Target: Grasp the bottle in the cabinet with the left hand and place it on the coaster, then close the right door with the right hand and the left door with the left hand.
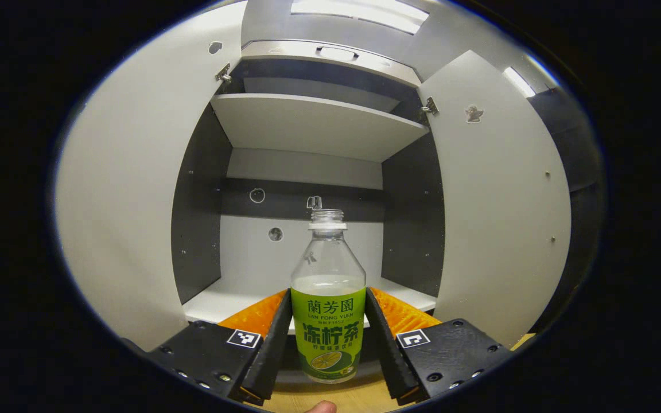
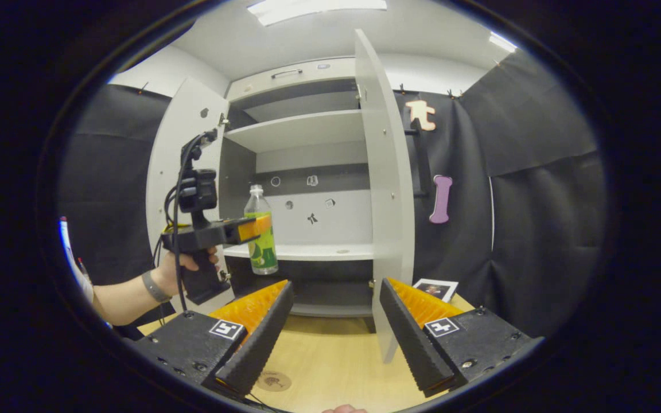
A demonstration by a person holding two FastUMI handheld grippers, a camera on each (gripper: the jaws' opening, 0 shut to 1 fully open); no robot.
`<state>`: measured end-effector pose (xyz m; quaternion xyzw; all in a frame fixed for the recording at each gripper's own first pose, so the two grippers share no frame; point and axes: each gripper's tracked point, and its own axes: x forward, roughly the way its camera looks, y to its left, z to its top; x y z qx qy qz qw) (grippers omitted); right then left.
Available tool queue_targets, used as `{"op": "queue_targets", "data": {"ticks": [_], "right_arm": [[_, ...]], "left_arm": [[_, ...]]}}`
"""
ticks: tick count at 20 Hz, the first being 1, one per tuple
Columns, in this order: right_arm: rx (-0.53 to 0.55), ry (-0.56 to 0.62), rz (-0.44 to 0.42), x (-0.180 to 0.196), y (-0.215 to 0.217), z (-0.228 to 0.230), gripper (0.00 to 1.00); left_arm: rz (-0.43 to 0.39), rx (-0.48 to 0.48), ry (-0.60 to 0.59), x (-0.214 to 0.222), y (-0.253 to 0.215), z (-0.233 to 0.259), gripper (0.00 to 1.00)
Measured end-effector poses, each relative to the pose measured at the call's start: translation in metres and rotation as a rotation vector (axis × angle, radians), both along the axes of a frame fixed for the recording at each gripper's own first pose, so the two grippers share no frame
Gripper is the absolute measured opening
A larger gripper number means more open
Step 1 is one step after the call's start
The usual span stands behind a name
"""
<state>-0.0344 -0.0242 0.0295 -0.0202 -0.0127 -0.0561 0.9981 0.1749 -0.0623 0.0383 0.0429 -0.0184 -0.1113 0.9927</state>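
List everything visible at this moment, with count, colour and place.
bottle: one, clear with green label, no cap on it, between the left gripper's fingers, in front of the cabinet's lower shelf
cabinet: one, white with dark inner sides, both doors open
coaster: one, tan, on the wooden table near the right gripper
card: one, white-edged, on the table right of the cabinet
hand: one, holding the left gripper's handle
left gripper: fingers pressed on the bottle
right gripper: open, over the table

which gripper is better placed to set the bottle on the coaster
Left. The left gripper already clamps the bottle, out in front of the cabinet. The right gripper is open over the table.
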Motion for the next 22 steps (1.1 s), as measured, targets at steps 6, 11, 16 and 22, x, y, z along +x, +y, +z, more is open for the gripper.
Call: {"op": "queue_targets", "data": {"ticks": [6,11,16,22], "right_arm": [[-0.023,-0.016,0.039,0.009,0.002,0.023,0.99],[-0.026,-0.011,0.039,0.018,0.003,0.031,1.0],[-0.015,0.016,0.055,0.024,0.014,0.023,1.0],[-0.039,0.08,0.051,0.024,0.02,0.009,1.0]], "left_arm": [[0.006,0.037,-0.001,-0.075,0.005,-0.069,0.71],[0.052,0.093,0.028,-0.121,0.013,-0.142,0.71],[-0.021,0.088,0.152,-0.157,-0.003,-0.219,0.71],[0.047,0.067,0.147,-0.167,0.0,-0.254,0.72]]}}
